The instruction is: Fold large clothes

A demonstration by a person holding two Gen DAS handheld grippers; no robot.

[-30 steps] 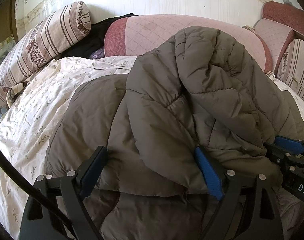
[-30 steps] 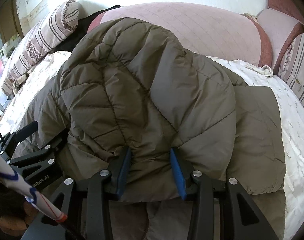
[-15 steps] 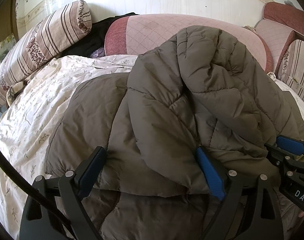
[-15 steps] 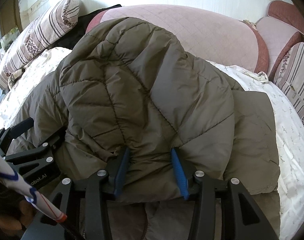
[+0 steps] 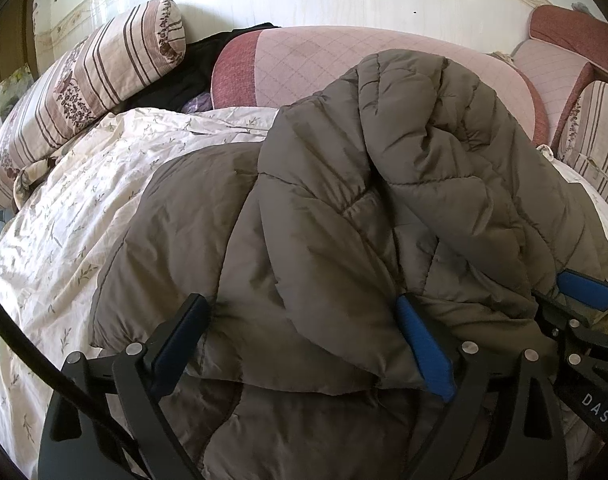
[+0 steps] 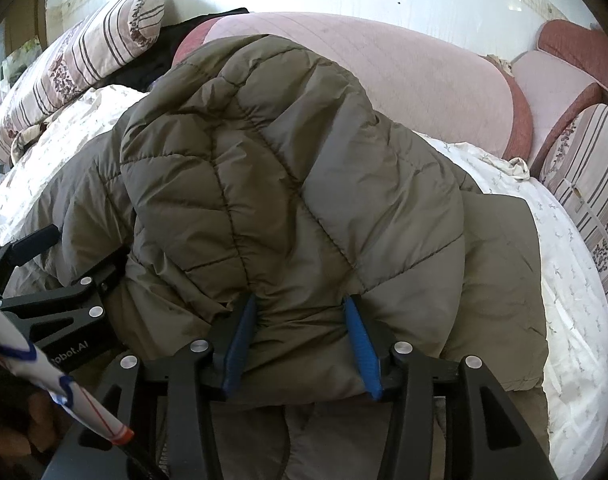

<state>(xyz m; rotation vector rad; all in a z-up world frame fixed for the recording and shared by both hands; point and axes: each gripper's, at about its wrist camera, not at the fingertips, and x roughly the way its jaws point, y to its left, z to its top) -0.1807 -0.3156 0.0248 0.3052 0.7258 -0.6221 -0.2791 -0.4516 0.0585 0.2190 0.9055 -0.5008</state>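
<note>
A big olive-brown quilted down jacket (image 5: 343, 208) lies bunched on a bed, part of it heaped up over the rest; it fills the right wrist view (image 6: 288, 184) too. My left gripper (image 5: 304, 344) is open wide, its fingers straddling the near hem of the jacket. My right gripper (image 6: 300, 336) is shut on a thick fold of the jacket's near edge, the fabric bulging between its blue pads (image 6: 359, 344). The right gripper also shows at the right edge of the left wrist view (image 5: 583, 292).
The bed has a cream floral sheet (image 5: 64, 216). A striped bolster pillow (image 5: 84, 80) lies at the back left. A pink padded headboard (image 5: 323, 60) runs along the back wall. A striped cushion (image 6: 583, 184) stands at the right.
Both grippers have hardly moved; the view has shifted slightly and the heaped jacket sits a little higher in the right wrist view. Grip states are unchanged.
</note>
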